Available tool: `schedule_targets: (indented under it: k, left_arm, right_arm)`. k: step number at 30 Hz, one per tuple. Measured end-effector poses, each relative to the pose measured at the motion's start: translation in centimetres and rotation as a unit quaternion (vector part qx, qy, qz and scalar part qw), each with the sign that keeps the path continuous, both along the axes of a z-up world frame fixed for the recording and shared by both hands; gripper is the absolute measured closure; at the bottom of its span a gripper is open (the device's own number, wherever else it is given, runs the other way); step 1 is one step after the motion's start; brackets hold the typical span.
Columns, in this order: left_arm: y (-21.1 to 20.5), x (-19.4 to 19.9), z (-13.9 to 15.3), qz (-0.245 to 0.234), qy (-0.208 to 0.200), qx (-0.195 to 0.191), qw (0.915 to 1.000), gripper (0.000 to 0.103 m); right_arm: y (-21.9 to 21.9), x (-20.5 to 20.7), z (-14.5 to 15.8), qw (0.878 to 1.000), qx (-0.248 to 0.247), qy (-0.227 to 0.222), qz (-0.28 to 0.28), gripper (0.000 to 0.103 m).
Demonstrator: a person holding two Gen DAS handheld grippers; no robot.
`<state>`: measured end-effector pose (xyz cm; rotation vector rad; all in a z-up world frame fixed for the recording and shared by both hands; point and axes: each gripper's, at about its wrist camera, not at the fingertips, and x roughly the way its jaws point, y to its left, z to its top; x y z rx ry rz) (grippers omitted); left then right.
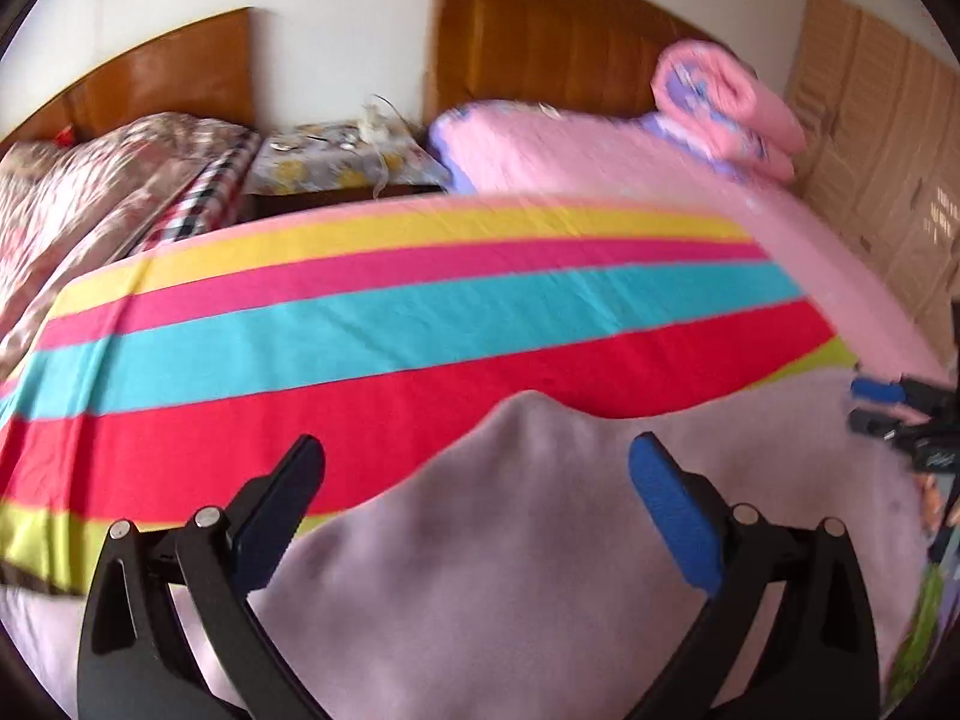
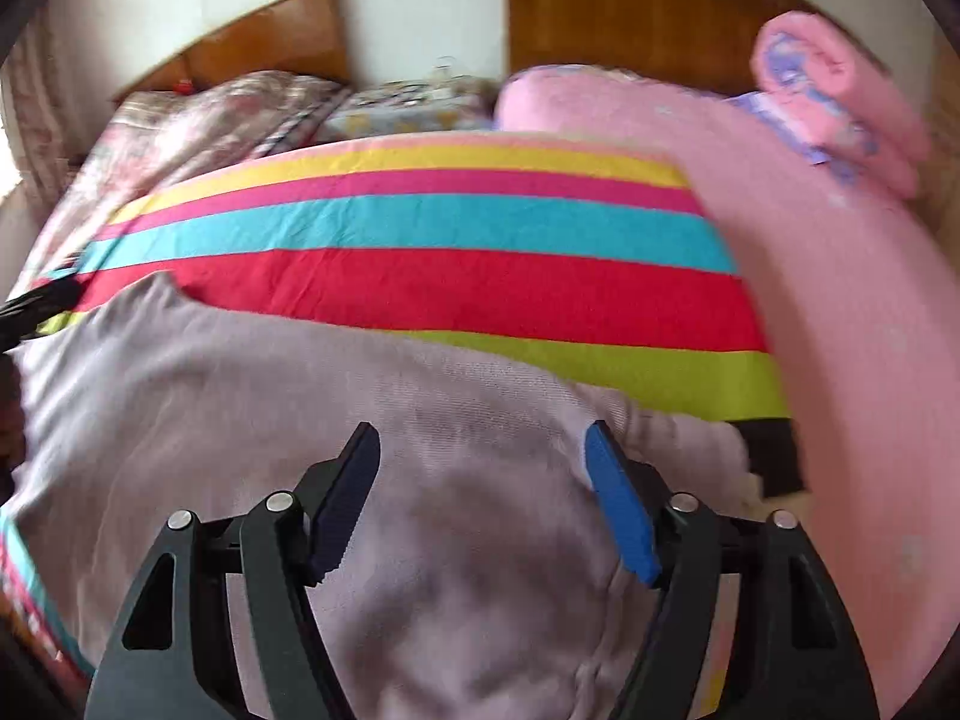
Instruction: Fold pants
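Observation:
Pale lilac pants (image 1: 510,540) lie spread on a striped bedspread (image 1: 390,324), filling the near part of both views; they also show in the right wrist view (image 2: 300,408). My left gripper (image 1: 477,456) is open just above the pants, with nothing between its fingers. My right gripper (image 2: 483,444) is open above the pants too, and empty. The right gripper's blue-padded tips show at the right edge of the left wrist view (image 1: 882,405). The left gripper shows as a dark shape at the left edge of the right wrist view (image 2: 42,306).
A pink blanket (image 1: 660,180) covers the bed's far right, with a rolled pink quilt (image 1: 726,108) at the headboard (image 1: 540,30). A floral quilt (image 1: 108,180) lies on a second bed at left. A cluttered nightstand (image 1: 342,162) stands between the beds.

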<state>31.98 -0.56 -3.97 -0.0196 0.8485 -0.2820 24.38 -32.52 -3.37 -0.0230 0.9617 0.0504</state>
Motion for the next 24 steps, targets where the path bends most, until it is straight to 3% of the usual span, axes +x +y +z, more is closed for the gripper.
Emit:
schedule_targets:
  k: [2, 5, 10, 14, 16, 19, 24]
  left_arm:
    - [3.2, -2.4, 1.4, 0.036, -0.011, 0.01, 0.9992, 0.001]
    - [7.1, -5.7, 1.9, 0.088, -0.025, 0.068, 0.9935, 0.001]
    - [12.7, -10.3, 0.9, 0.164, -0.004, 0.136, 0.977, 0.001]
    - [17.0, -13.3, 0.2, 0.208, 0.006, 0.154, 0.9661, 0.001]
    - [18.9, -14.2, -0.4, 0.225, 0.017, 0.161, 0.9609, 0.001]
    - [22.0, -15.7, -1.3, 0.243, 0.034, 0.152, 0.9575, 0.001]
    - [23.7, -16.5, -2.5, 0.249, 0.05, 0.127, 0.9588, 0.001]
  right_arm:
    - [3.5, -1.2, 1.6, 0.999, 0.017, -0.032, 0.024, 0.024]
    - [10.8, -2.2, 2.2, 0.993, 0.043, -0.048, 0.095, 0.018]
    - [23.6, -3.1, 0.9, 0.973, 0.03, -0.024, 0.226, 0.016]
    - [31.2, -4.7, -0.5, 0.954, 0.013, -0.005, 0.299, 0.016]
    - [33.3, -5.5, -1.4, 0.95, 0.003, 0.011, 0.313, 0.016]
    - [34.1, -5.6, -3.9, 0.952, -0.019, 0.048, 0.302, 0.014]
    - [32.0, -6.3, -2.1, 0.967, 0.009, 0.027, 0.252, 0.014]
